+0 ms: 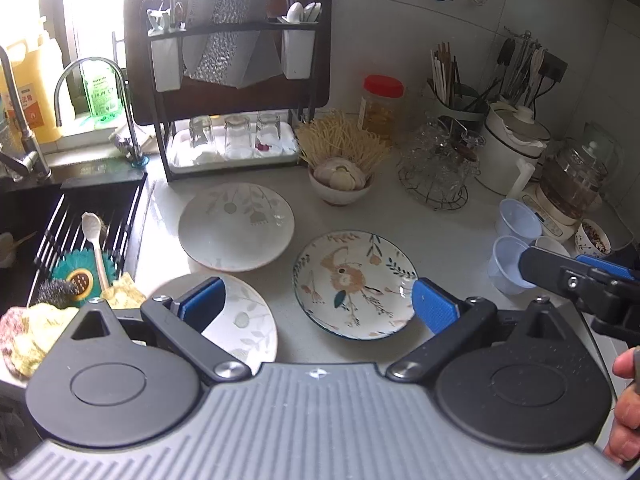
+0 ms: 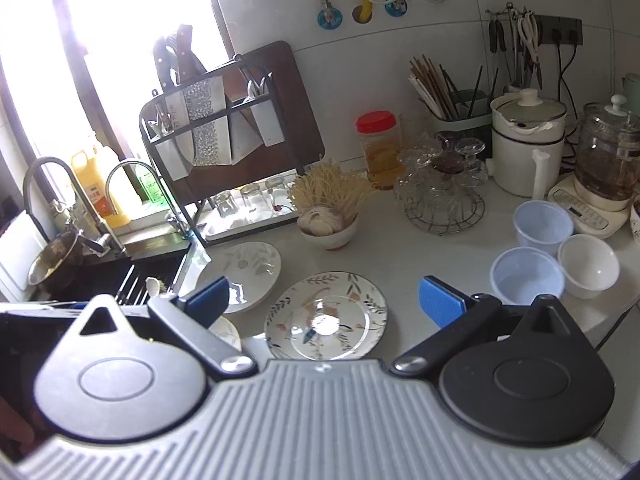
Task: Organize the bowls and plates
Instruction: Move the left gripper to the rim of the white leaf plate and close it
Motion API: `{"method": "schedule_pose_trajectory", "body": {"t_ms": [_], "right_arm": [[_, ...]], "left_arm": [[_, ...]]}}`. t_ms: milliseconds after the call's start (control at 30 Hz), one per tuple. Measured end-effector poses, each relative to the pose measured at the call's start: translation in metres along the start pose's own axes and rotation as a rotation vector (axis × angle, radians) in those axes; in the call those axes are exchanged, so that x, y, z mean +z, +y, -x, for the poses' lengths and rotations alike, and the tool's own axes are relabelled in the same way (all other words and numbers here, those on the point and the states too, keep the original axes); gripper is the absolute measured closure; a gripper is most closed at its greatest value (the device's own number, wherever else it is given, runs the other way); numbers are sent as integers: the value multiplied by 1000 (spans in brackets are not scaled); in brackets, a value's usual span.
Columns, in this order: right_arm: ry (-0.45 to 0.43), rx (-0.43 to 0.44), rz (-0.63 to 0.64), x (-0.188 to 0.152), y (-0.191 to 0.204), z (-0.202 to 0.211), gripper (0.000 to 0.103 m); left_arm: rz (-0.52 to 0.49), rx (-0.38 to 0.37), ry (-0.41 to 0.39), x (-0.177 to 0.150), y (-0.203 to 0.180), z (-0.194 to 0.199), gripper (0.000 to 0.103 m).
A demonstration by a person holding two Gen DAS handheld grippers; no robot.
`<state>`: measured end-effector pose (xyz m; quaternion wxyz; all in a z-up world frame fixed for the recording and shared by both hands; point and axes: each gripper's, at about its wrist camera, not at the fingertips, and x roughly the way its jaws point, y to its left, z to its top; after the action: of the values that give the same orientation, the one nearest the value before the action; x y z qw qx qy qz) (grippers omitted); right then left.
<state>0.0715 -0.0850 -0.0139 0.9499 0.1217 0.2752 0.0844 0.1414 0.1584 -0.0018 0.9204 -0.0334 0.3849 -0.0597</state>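
Centrally on the worktop (image 1: 440, 216) lies the floral plate (image 1: 354, 284), flat and face up; being round, it has no long axis to speak of, though its painted stems run from near to far. Just to its far left sits the pale leaf plate (image 1: 236, 226), also flat, and nearer on the left a second leaf plate (image 1: 248, 320) lies partly hidden behind the left tongs' finger. To the right, well apart from the plates, two bluish plastic bowls (image 2: 528, 276) and a white bowl (image 2: 588, 266) stand upright, close together. Beyond the plates, a small bowl of garlic (image 1: 340, 186) stands beside a dish rack (image 1: 232, 92) holding upturned glasses.

The left tongs (image 1: 316, 304) hang above the near plates, fingers wide apart and gripping nothing, the floral plate showing between them. The right tongs (image 2: 324, 300) are likewise spread and empty, aimed forward over the floral plate; in the left wrist view they reach in from the right, in front of the bluish bowls. A sink (image 1: 60, 216) lies to the left.
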Motion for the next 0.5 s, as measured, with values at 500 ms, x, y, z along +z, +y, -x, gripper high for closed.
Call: {"method": "schedule_pose_trajectory", "body": {"t_ms": [500], "right_arm": [[122, 2, -111, 2, 82, -91, 6]], "left_arm": [[-32, -106, 107, 40, 125, -56, 2]]}}
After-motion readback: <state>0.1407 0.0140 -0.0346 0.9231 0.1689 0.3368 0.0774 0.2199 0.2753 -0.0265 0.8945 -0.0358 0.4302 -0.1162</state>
